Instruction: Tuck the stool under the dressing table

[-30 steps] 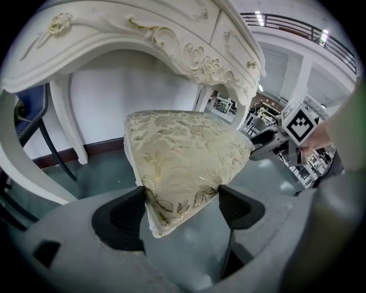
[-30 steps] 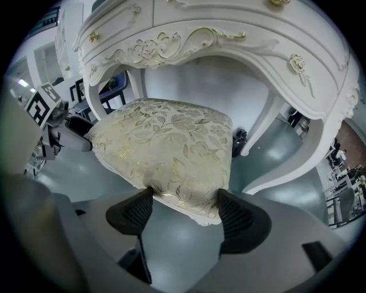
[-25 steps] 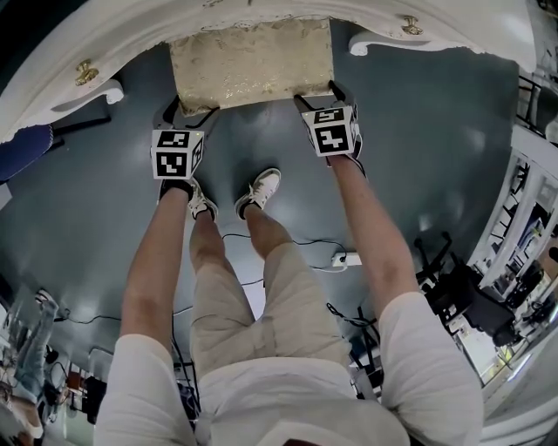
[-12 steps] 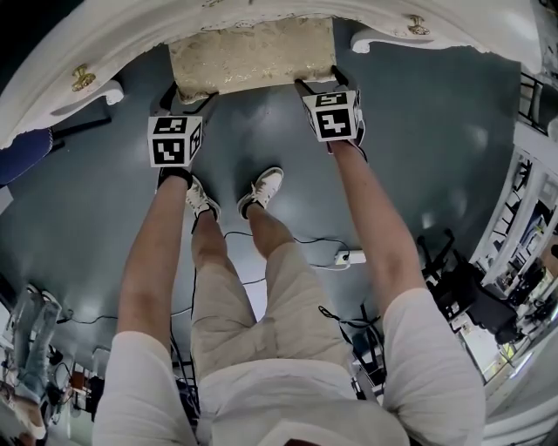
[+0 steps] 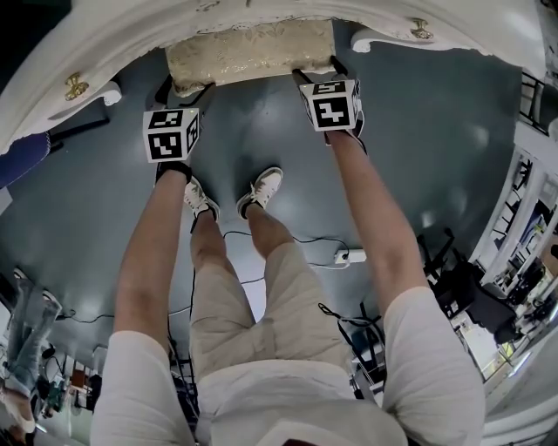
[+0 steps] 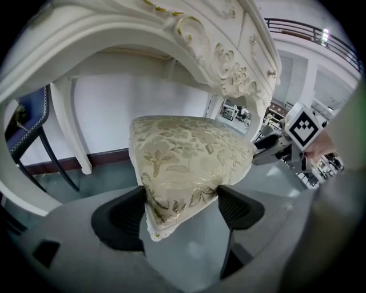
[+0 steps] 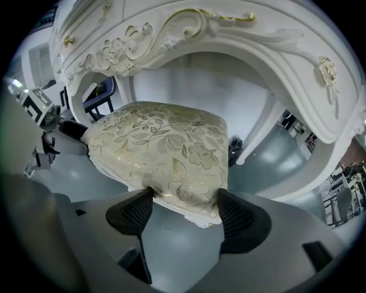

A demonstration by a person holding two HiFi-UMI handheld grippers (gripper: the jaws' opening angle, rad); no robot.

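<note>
Both claws are clamped on the stool [image 5: 251,54]. The left gripper [image 6: 180,203] pinches the near left corner of its padded seat and the right gripper [image 7: 186,207] the near right corner, with the pads pressing into the gold floral fabric on either side. Ahead of both claws the seat runs in beneath the arch of the white dressing table [image 5: 471,22] — most of it is under, by my reckoning. The cushion looks soft and will give, so the hold is best kept low at the corners, where a stiff frame likely sits beneath the fabric. On that smooth grey floor [image 5: 261,131] it should slide easily — push evenly, or it will slew.
</note>
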